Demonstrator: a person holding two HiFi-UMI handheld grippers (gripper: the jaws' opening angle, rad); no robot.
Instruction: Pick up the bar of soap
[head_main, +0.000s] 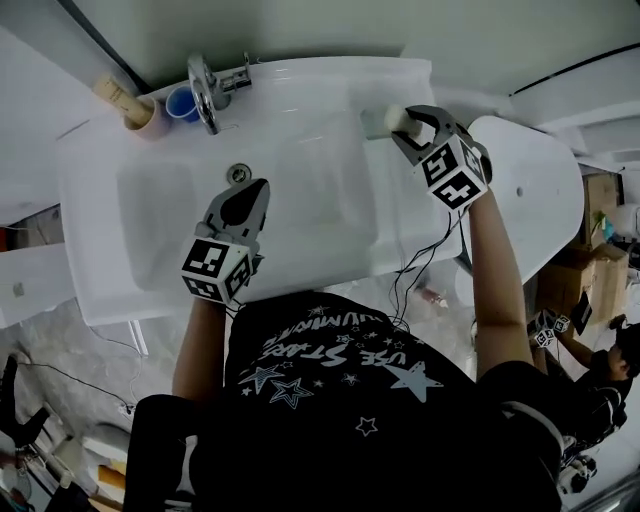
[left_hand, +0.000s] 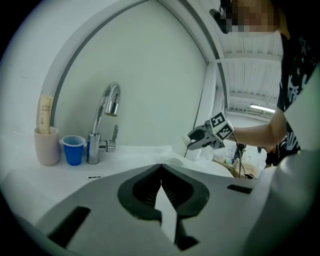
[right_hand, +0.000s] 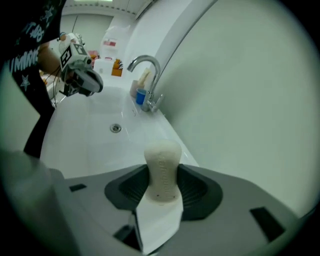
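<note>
The cream bar of soap (right_hand: 162, 167) stands on end between the pads of my right gripper (right_hand: 161, 185), which is shut on it. In the head view the right gripper (head_main: 408, 122) holds the soap (head_main: 384, 120) above the back right corner of the white sink (head_main: 95, 230). My left gripper (head_main: 256, 192) hovers over the basin just below the drain (head_main: 238, 173). Its jaws (left_hand: 161, 170) meet at the tips with nothing between them. From the left gripper view, the right gripper (left_hand: 200, 139) shows to the right with the pale soap (left_hand: 190, 140) at its tip.
A chrome faucet (head_main: 205, 90) stands at the sink's back edge, with a blue cup (head_main: 182, 103) and a beige cup (head_main: 145, 115) holding a tube beside it. A white toilet lid (head_main: 540, 190) lies to the right. Cables hang below the right gripper.
</note>
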